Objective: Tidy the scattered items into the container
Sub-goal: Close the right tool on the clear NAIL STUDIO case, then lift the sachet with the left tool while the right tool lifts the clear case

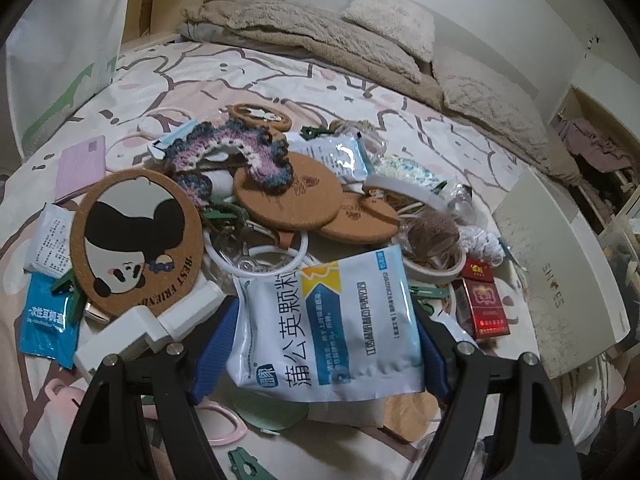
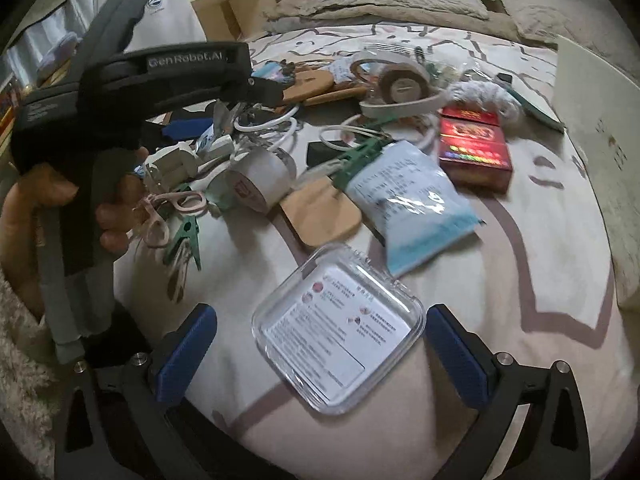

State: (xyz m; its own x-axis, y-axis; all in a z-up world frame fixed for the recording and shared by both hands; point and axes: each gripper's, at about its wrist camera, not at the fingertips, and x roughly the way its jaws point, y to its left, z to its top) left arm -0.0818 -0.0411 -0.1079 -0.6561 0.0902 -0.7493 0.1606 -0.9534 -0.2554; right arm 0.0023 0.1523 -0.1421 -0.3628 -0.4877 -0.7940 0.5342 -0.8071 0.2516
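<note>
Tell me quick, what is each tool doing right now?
Left tool: closed on the white sachet.
Right tool: open, holding nothing; the clear box lies on the bed between its fingers, untouched.

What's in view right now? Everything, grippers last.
medicine sachet: one, white and blue, between the left jaws
clear plastic box: one, transparent, on the bedsheet between the right jaws, untouched
panda coaster: one, cork, left of the pile
other cork coasters: three, brown, pile centre and back
crocheted piece: one, purple-blue, draped over the big coaster
cigarette packs: two, red, beside the shoebox
shoebox: one, white, right edge
pale blue sachet: one, near the packs
blanket: one, beige, back of the bed
left gripper: black with blue pads, jaws shut on the medicine sachet
right gripper: same colours, jaws open
hand: one, holding the left gripper
</note>
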